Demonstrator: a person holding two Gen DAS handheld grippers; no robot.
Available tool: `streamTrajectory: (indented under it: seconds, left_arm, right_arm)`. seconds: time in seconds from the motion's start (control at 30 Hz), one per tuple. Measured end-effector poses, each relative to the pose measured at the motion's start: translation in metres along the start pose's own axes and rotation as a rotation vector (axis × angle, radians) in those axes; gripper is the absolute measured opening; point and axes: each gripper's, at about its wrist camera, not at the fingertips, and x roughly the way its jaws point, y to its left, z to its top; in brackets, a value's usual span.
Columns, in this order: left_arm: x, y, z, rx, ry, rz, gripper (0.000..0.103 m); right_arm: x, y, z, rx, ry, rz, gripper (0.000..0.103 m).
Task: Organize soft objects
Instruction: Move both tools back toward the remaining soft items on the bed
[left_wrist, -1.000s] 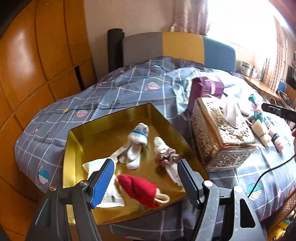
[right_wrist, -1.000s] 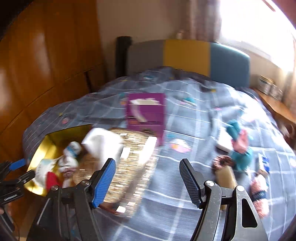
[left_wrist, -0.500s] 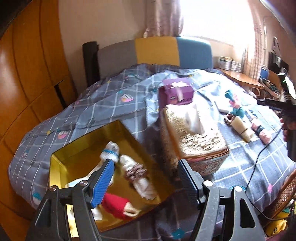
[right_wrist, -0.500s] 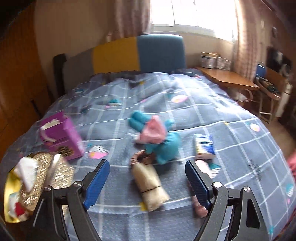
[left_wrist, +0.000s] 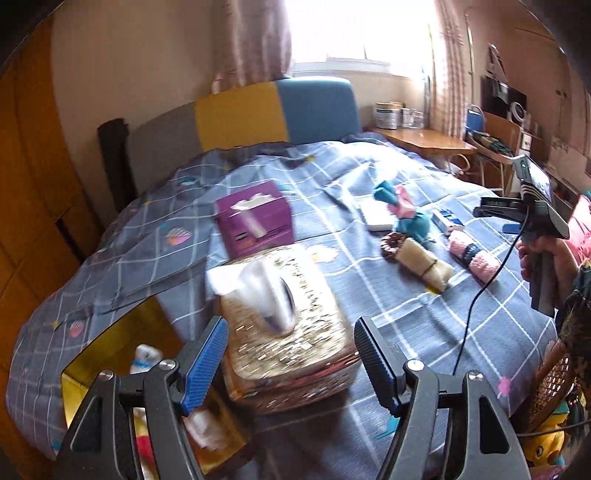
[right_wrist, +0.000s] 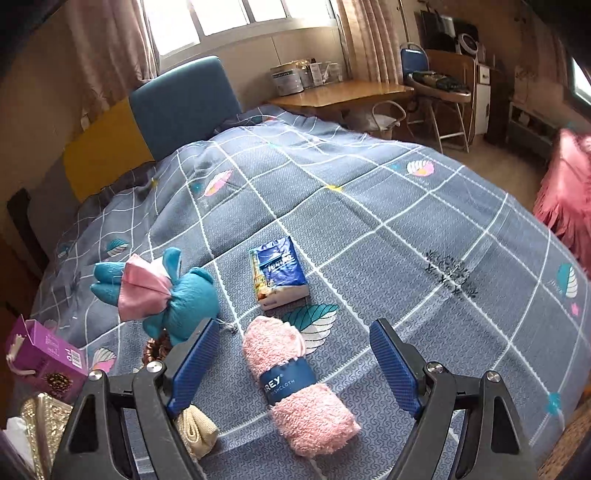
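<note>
My right gripper (right_wrist: 291, 330) is open and hangs low over a rolled pink washcloth (right_wrist: 295, 387) with a blue band. The roll lies between the fingers, and neither pad touches it. Left of it lie a beige cloth roll (right_wrist: 197, 432), a brown scrunchie (right_wrist: 155, 350) and a teal plush (right_wrist: 177, 295) with a pink bow. My left gripper (left_wrist: 290, 336) is open and empty above a gold tissue box (left_wrist: 291, 343). Socks (left_wrist: 146, 360) and a red knit piece (left_wrist: 144, 450) lie in the gold tray (left_wrist: 107, 343) at the lower left.
A purple box (left_wrist: 255, 221) stands behind the tissue box. A blue tissue pack (right_wrist: 280, 273) lies just beyond the washcloth. A cable (left_wrist: 476, 306) trails across the grey checked quilt (right_wrist: 369, 206). A desk (right_wrist: 340, 92) and chairs stand past the bed.
The left gripper has swung right, from over the tray to over the tissue box. The right gripper has swept right and down to straddle the pink washcloth, its jaws a little wider.
</note>
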Motion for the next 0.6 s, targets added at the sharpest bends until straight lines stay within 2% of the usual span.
streamTrajectory:
  seconds: [0.4,0.6]
  left_arm:
    - [0.040,-0.064,0.026,0.087,0.083,-0.131,0.071]
    - [0.067,-0.098,0.047,0.083,0.143,-0.261,0.071]
  right_arm:
    - [0.008,-0.021,-0.002,0.135,0.071,0.023,0.085]
    - [0.010,-0.031,-0.002,0.193,0.092,0.035,0.085]
